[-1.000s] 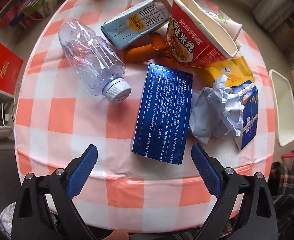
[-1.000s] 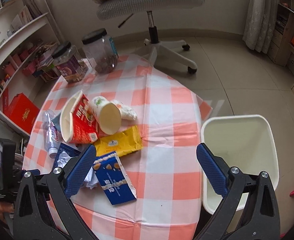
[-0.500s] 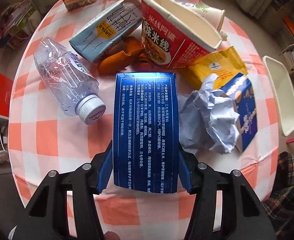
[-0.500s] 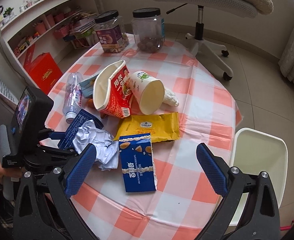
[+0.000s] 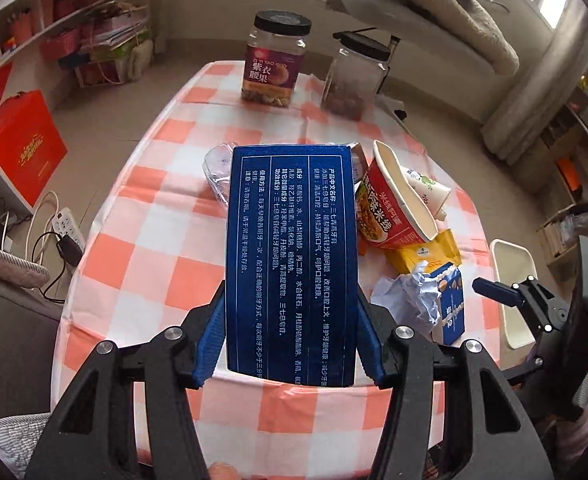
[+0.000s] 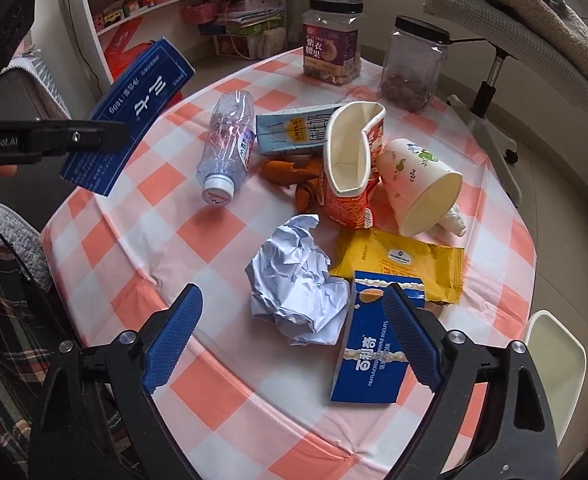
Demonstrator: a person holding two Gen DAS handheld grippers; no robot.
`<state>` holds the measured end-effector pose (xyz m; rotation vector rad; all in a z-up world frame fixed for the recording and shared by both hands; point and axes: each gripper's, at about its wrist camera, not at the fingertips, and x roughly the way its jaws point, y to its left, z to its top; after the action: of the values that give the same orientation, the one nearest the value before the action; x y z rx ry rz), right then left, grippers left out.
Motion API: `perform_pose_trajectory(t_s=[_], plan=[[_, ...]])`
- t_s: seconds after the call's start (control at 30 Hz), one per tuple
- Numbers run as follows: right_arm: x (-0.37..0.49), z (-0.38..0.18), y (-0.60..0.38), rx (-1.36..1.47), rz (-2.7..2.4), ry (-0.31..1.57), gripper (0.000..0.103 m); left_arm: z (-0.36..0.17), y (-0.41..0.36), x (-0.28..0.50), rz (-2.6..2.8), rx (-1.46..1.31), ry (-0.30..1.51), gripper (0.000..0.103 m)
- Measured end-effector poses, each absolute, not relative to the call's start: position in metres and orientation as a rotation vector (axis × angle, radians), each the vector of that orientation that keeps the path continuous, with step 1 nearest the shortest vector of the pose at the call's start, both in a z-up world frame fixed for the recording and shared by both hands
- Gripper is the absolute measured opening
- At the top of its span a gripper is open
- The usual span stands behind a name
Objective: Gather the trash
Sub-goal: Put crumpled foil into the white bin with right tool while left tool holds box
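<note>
Left gripper (image 5: pixel 290 344) has its jaws clamped on the blue box (image 5: pixel 292 256) — held up off the checkered table (image 6: pixel 198 236) — while the right gripper (image 6: pixel 294 336) hangs wide open above the crumpled paper (image 6: pixel 294 284).

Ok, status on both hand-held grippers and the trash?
Left hand-held gripper shut on blue toothpaste box, lifted off the table. Right hand-held gripper open above crumpled paper. White bin at table edge, unobstructed.

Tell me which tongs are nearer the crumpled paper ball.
Right. The right tongs hang open just above the paper ball, their tips either side of its near edge. The left tongs are lifted off the table, shut on the blue box.
</note>
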<state>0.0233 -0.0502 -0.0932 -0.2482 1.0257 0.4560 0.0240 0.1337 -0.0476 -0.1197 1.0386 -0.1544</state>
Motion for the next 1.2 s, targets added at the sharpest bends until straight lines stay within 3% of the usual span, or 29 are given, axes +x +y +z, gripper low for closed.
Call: perform_pose_trajectory(t_s=[0.17,0.23,0.3,0.37,0.47,1.2], plan=[[0.039,-0.109,-0.044,-0.227,0.421,1.091,0.069,-0.043,0.137,0.019,-0.14,-0.101,0.99,0.056],[0.045,-0.114,-0.042,-0.212,0.427,1.118,0.057,-0.043,0.138,0.019,-0.136,-0.099,0.988,0.056],[0.051,-0.118,-0.042,-0.19,0.441,1.149,0.031,-0.043,0.14,0.019,-0.13,-0.096,0.981,0.056],[0.053,-0.116,-0.043,-0.173,0.443,1.139,0.027,-0.042,0.143,0.019,-0.12,-0.101,0.969,0.056],[0.053,-0.107,-0.046,-0.14,0.464,1.12,0.014,-0.038,0.147,0.019,-0.113,-0.123,0.948,0.056],[0.04,-0.032,-0.146,-0.022,0.174,0.784,0.013,-0.018,0.08,0.028,-0.183,-0.119,0.786,0.056]])
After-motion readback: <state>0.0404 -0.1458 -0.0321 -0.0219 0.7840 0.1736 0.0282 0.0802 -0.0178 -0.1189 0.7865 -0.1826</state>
